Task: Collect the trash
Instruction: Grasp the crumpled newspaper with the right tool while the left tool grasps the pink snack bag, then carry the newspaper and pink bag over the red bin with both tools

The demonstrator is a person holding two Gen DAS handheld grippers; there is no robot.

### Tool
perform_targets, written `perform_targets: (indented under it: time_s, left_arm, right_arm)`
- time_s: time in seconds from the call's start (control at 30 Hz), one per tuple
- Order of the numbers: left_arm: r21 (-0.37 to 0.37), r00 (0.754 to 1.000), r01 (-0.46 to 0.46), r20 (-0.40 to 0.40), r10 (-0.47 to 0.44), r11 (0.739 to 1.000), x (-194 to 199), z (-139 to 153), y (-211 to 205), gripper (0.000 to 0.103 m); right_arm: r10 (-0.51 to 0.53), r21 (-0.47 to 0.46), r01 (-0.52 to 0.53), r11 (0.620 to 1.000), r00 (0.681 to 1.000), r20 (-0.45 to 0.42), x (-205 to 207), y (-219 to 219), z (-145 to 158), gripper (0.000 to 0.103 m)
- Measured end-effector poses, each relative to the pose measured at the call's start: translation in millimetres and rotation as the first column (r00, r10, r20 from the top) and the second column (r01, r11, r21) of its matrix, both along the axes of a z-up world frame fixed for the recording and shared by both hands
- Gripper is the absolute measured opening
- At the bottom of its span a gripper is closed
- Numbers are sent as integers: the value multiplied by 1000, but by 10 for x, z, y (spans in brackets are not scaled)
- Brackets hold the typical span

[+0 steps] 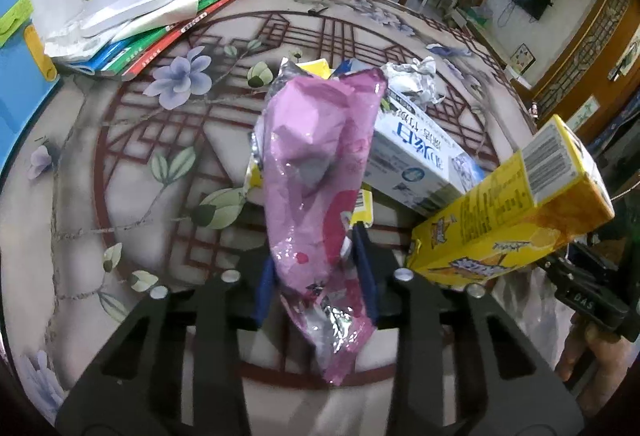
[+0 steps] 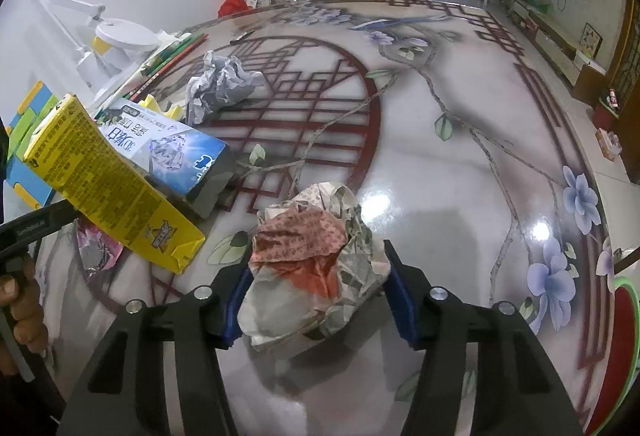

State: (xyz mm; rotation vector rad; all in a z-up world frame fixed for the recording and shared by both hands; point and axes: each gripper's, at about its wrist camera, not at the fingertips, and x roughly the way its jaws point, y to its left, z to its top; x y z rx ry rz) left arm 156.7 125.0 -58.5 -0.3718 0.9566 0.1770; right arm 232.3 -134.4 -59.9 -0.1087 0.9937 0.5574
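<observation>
left tool [image 1: 316,256] grips pink wrapper [image 1: 316,163]; right tool [image 2: 316,276] grips crumpled paper [image 2: 316,260], underside hidden.

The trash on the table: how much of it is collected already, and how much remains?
No piece looks put away yet. In hand: the left tongs pinch the pink wrapper, and the right tongs squeeze the crumpled printed paper. Left on the table: the yellow carton, the blue-white box and the grey paper ball.
</observation>
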Motion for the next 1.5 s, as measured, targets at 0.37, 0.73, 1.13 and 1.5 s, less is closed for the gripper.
perform_targets:
  time_s: [0.37,0.73,1.13,1.5]
  left_arm:
    - [-13,999,-17,39,18,1000,-300,219,20,30]
    - [10,990,75,116,-76,997,-627,667,-403,30]
    - [1,957,257,139,-255,966,-587,869,-1164,30]
    - [-38,877,463,164,-451,886,-120,966,-2266,30]
  right_arm:
    - [-10,36,10,999,1000,11,-163,-87,173,50]
    - [-36,59,30,998,994,105,-615,-508,648,50]
    - [-167,100,155,983,978,125,-820,-1318,890,50]
    - [-306,95,294,951,940,149,-839,-2238,1004,50]
